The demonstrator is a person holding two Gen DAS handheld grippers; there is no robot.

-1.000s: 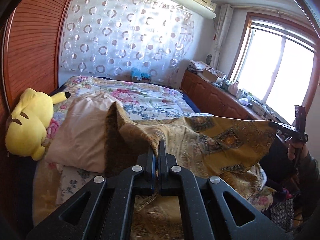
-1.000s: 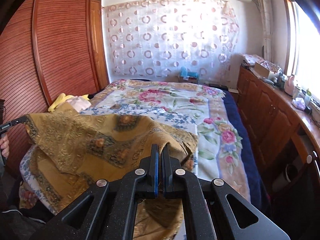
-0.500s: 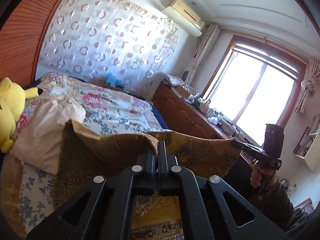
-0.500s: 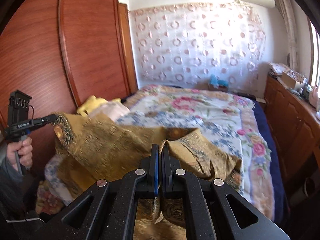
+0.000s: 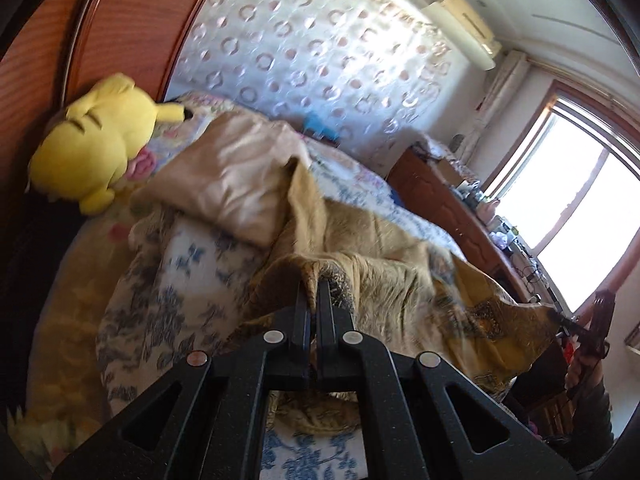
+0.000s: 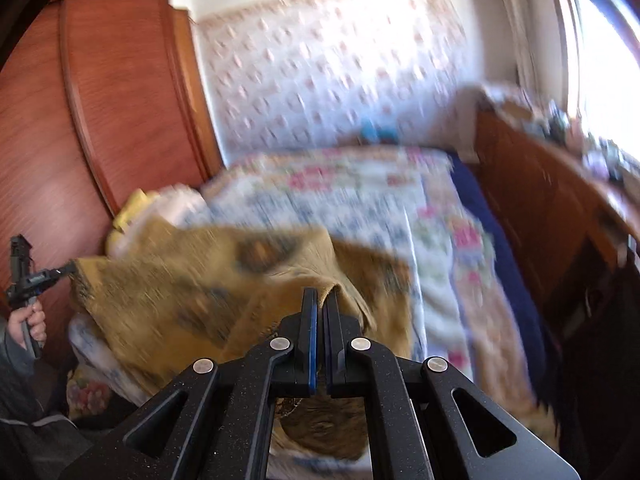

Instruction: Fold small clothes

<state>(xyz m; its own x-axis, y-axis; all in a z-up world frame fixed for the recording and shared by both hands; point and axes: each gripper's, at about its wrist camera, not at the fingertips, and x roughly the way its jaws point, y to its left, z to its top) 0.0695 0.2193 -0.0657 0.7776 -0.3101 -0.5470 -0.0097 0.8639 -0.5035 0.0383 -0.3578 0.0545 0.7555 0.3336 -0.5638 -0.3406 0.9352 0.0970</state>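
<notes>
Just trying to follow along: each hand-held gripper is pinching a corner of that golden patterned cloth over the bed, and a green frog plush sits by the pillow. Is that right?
Nearly. The plush is yellow, not a green frog; the left wrist view shows it beside the pillow. The rest holds: the left hand-held gripper and the right hand-held gripper each pinch the golden patterned cloth over the bed.

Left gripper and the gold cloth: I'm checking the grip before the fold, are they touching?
Touching. In the left wrist view the left gripper has its jaws shut on a bunched edge of the gold cloth.
</notes>
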